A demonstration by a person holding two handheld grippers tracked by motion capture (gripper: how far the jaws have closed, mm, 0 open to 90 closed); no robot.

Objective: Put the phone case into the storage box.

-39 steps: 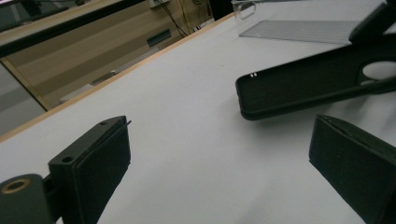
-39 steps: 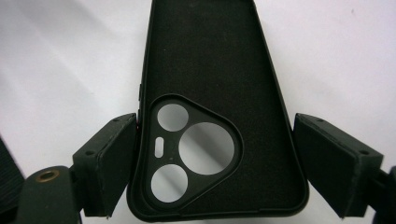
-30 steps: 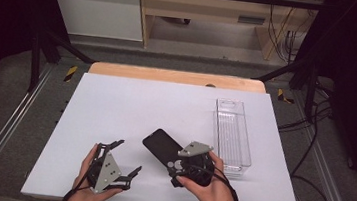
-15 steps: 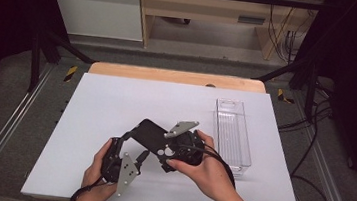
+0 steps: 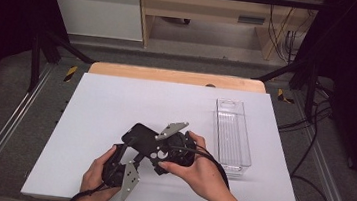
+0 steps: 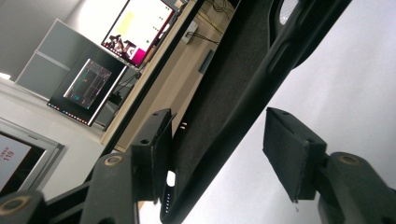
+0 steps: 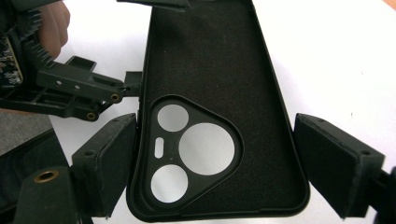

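A black phone case (image 5: 138, 132) with a three-hole camera cut-out is held tilted above the white table top (image 5: 116, 99), inner side toward the right gripper view. My right gripper (image 5: 151, 145) is shut on it across its width near the camera end, and the case (image 7: 205, 60) spans the gap of the right gripper (image 7: 215, 121). My left gripper (image 5: 126, 151) comes up from below left. The left gripper (image 6: 219, 135) has just been closing its jaws around the case's long edge (image 6: 224, 93). One pad is close to the rim; the other stands clear of it.
A clear plastic tray (image 5: 233, 131) lies lengthwise at the table's right side. A wooden board edge (image 5: 176, 76) runs along the back. Lit monitors (image 6: 135, 28) stand beyond the table in the left gripper view. Cables hang at the far right.
The right gripper lifted the case off the table and carried it left. The left gripper swung up to the case's edge, and its jaws narrowed.
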